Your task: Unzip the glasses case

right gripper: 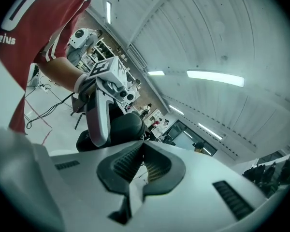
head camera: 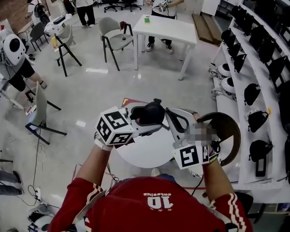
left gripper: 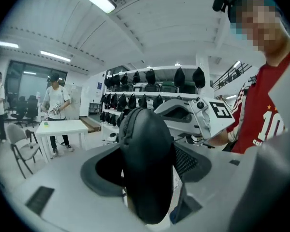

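Note:
A black oval glasses case sits upright between the jaws of my left gripper, which are shut on its two broad sides. In the left gripper view the case fills the gap, and its zip runs along the upper left rim. My right gripper reaches in from the right to the case's end. Seen from the right gripper, the ribbed pads pinch together at their tips, right at the rim of the case. The zipper pull itself is too small to make out.
A small round white table lies below both hands. A dark round seat is at its right, beside white shelves holding black headgear. Farther off are a white rectangular table, a grey chair and several people.

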A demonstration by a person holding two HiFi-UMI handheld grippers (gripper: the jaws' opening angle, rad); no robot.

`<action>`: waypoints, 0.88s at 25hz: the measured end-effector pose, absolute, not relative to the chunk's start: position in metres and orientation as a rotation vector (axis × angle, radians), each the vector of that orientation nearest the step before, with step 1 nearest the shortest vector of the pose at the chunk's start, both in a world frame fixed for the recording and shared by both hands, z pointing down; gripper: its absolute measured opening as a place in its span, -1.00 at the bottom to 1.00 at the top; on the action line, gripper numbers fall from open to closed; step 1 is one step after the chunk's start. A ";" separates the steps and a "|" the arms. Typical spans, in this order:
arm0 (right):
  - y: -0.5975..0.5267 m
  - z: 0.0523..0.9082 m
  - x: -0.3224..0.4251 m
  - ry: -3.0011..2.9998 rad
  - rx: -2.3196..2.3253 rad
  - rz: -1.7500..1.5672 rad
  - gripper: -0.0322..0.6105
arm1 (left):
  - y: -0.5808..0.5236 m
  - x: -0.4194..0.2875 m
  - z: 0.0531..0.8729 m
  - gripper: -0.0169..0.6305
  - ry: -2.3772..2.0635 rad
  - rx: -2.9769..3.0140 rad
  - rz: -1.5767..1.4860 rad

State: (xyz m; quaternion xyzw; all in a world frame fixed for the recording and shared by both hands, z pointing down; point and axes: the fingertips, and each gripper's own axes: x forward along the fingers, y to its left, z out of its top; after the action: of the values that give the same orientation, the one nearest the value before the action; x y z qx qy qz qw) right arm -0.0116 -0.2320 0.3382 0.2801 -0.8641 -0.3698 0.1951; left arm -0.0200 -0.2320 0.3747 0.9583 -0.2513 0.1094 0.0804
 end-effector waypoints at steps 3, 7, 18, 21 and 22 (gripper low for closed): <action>-0.233 0.339 -0.015 -2.420 0.765 -1.032 -0.85 | -0.233 -0.023 0.381 -0.01 -0.813 2.893 0.450; -0.232 0.345 -0.017 -2.405 0.738 -1.037 -0.85 | -0.232 -0.026 0.390 -0.01 -0.846 2.925 0.610; -0.222 0.375 -0.023 -2.271 0.566 -1.123 -0.85 | -0.220 -0.026 0.436 -0.02 -0.725 2.909 1.169; -0.218 0.390 -0.026 -2.233 0.493 -1.120 -0.85 | -0.216 -0.029 0.455 -0.02 -0.660 2.872 1.382; -0.218 0.394 -0.026 -2.220 0.475 -1.119 -0.85 | -0.215 -0.029 0.460 -0.02 -0.644 2.860 1.440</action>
State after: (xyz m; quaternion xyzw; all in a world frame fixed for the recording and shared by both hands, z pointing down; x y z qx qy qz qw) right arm -0.0265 -0.2175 0.3943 0.1791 -0.8366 -0.4217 0.3003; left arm -0.0290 -0.2151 0.4601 0.8740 -0.1968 0.4400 -0.0620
